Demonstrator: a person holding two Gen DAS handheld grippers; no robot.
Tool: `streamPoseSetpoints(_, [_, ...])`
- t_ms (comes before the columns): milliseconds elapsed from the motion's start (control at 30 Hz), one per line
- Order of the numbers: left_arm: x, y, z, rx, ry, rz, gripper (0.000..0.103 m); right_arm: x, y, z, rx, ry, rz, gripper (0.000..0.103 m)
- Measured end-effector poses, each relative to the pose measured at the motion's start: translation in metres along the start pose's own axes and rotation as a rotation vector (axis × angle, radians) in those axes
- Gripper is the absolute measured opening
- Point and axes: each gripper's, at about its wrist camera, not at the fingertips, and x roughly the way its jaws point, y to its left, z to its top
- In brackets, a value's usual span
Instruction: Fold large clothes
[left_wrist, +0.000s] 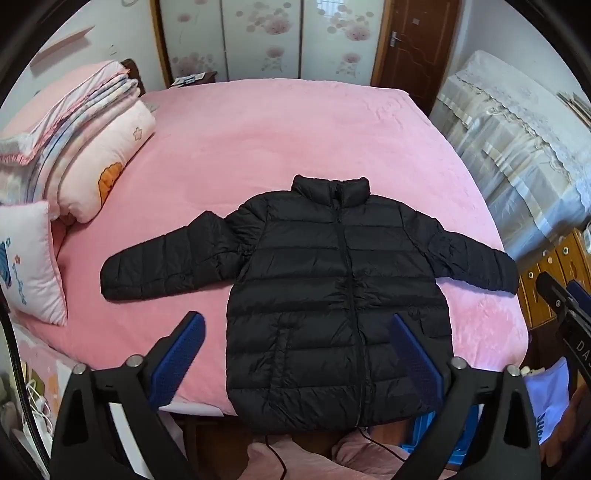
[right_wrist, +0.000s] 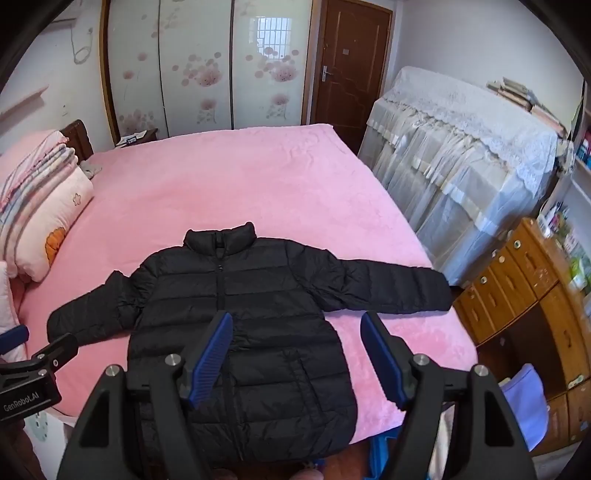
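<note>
Black puffer jacket (left_wrist: 332, 295) is lying flat, zipped, front up, sleeves spread, on the pink bed (left_wrist: 277, 140), hem hanging over the near edge. You're holding the left gripper (left_wrist: 297, 354) and right gripper (right_wrist: 297, 354) above it, fingers apart, gripping nothing.

Take the jacket (left_wrist: 332, 295) as your marker. Beyond its collar you have open pink bed (left_wrist: 295, 140) all the way to the wardrobe (left_wrist: 258, 37). To its left, past the sleeve, the stacked quilts (left_wrist: 92, 155) and a pillow (left_wrist: 29, 258) block the bed's edge. To its right, the sleeve reaches the bed's edge, with a lace-covered cabinet (right_wrist: 461, 155) and wooden drawers (right_wrist: 517, 295) close beyond. Both sides of its hem lie bare.
</note>
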Motion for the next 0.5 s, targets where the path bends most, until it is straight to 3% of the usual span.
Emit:
streamPoseSetpoints(167, [0.006,-0.002,-0.004,-0.037,0.026,-0.011,0.095,0.004,0.0,0.0,-0.019,0.001,0.024,0.072])
streamPoseSetpoints(500, [0.011,-0.023,-0.008,-0.014,0.047,-0.008,0.091,0.013,-0.006,-0.003,-0.056,0.029,0.046,0.072])
